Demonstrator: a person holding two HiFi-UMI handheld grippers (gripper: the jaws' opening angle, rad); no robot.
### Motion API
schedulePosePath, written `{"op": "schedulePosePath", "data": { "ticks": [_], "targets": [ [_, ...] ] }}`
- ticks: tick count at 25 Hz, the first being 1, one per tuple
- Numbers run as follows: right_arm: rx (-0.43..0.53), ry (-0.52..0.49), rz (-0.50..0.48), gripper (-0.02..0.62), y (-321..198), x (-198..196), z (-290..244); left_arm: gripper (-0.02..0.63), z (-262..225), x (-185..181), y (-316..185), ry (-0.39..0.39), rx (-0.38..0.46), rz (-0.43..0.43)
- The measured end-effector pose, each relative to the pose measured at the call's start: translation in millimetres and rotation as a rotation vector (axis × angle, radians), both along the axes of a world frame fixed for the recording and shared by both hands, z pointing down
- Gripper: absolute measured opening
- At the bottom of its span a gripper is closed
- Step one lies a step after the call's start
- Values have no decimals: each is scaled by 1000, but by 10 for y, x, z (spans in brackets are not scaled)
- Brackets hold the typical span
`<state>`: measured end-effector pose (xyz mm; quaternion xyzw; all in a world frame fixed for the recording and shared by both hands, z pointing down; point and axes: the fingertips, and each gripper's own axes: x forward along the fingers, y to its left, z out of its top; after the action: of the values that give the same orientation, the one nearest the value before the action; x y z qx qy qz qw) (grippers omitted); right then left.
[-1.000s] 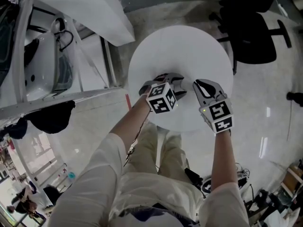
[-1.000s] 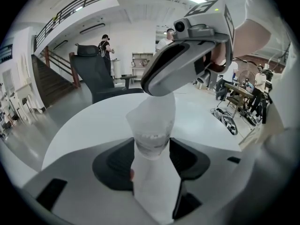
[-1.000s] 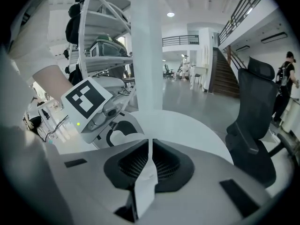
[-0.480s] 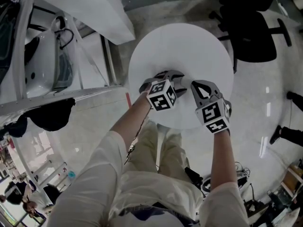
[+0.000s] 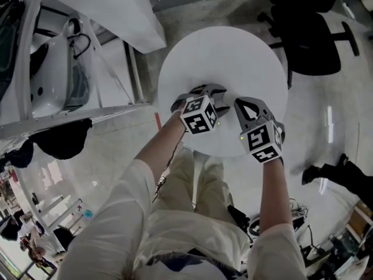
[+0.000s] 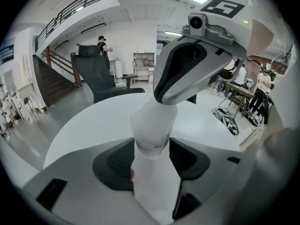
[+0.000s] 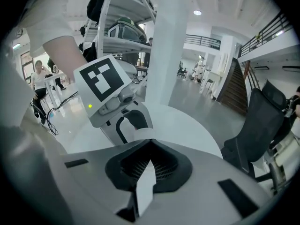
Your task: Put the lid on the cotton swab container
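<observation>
Workspace: round white table [image 5: 233,57], seen from above; a black office chair [image 5: 309,39] stands on the floor beyond its far right edge.
Left gripper [image 6: 152,159]: jaws stand wide apart and clamp the cotton swab container [image 6: 155,186]; both dark pads press against its sides.
Container: white, tube-shaped, held above the near part of the table, with its top end pointing away from the left gripper.
Lid [image 6: 151,123]: appears as the slightly wider white top section of the container, with a seam line below it. Whether it is fully seated cannot be told.
Right gripper [image 7: 150,143]: jaws clenched, tips together. A thin white sliver shows in the slit below the tips; what it is cannot be told.
Contact: in the left gripper view, the closed tips of the right gripper come down from the upper right and touch the top of the lid.
Arms: both forearms reach forward over the near table edge, with the grippers just beside each other.
</observation>
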<state>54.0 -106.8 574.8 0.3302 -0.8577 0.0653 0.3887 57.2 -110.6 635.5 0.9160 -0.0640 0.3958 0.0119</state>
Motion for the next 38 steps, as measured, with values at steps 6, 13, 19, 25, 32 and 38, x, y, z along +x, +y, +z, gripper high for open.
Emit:
{"op": "schedulePosePath", "data": {
  "ticks": [6, 13, 19, 25, 32, 38],
  "targets": [
    [-42, -70, 59, 9, -28, -3, -39, 230, -7, -20, 2, 8, 0, -5],
    [-1, -382, 354, 15, -149, 257, -395, 230, -168, -155, -43, 48, 17, -101],
    [144, -568, 601, 17, -31, 635, -1135, 230, -1046, -438, 29, 214, 66, -252],
    [342, -638, 698, 15, 307, 701, -2204, 230, -2471, -915, 97, 440, 240, -502],
    [633, -581, 627, 15, 574, 587, -3127, 164, -3827, -1154, 299, 713, 529, -695],
    [814, -575, 609, 15, 738, 540, -3529, 56, -4256, -1067, 515, 843, 652, -731]
  ]
}}
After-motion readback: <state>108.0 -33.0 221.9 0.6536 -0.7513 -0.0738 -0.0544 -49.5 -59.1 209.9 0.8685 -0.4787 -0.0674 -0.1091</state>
